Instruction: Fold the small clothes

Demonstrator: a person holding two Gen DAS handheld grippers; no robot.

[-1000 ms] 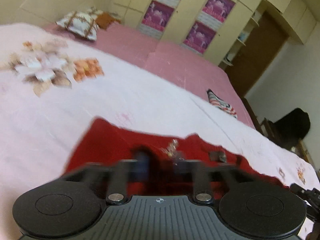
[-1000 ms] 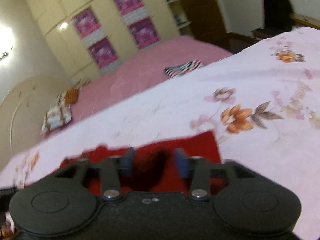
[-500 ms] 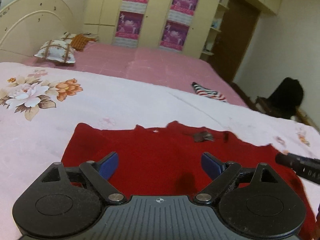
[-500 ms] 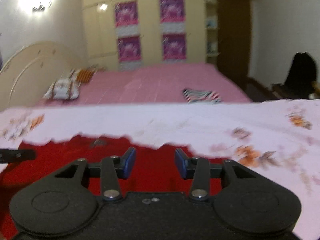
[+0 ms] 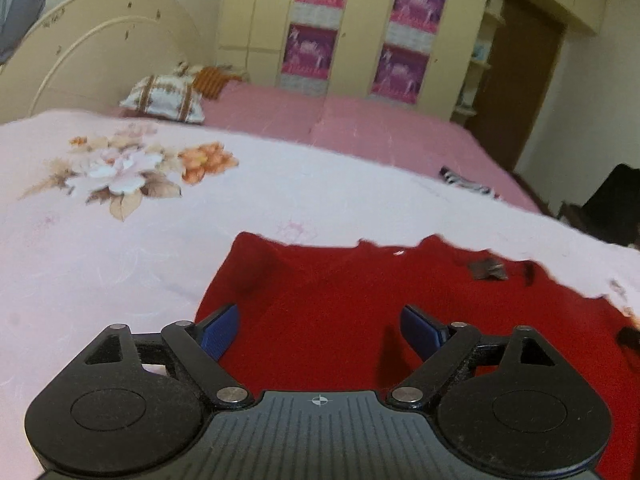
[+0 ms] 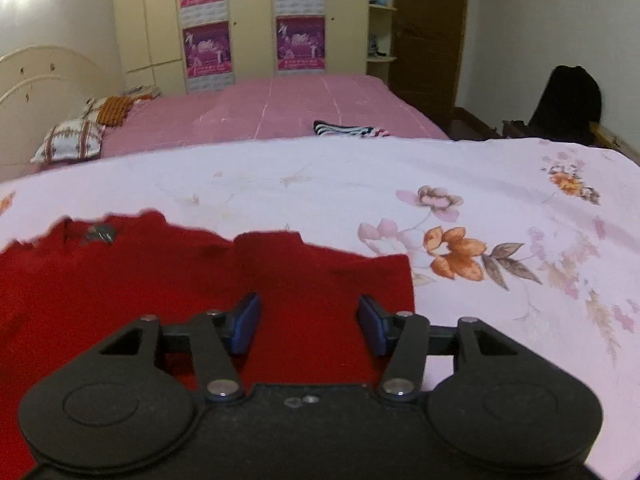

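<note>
Claw bodies hide red garment's (image 5: 340,300) near edge.

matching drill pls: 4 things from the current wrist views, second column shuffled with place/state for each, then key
1. red garment
2. left gripper
3. striped cloth
4. patterned pillow

A. near the headboard, on the pink sheet
B. spread flat on the floral cover
C. open, over red fabric
D. folded, on the pink sheet beyond the floral cover

Pairs: 1-B, 2-C, 3-D, 4-A
</note>
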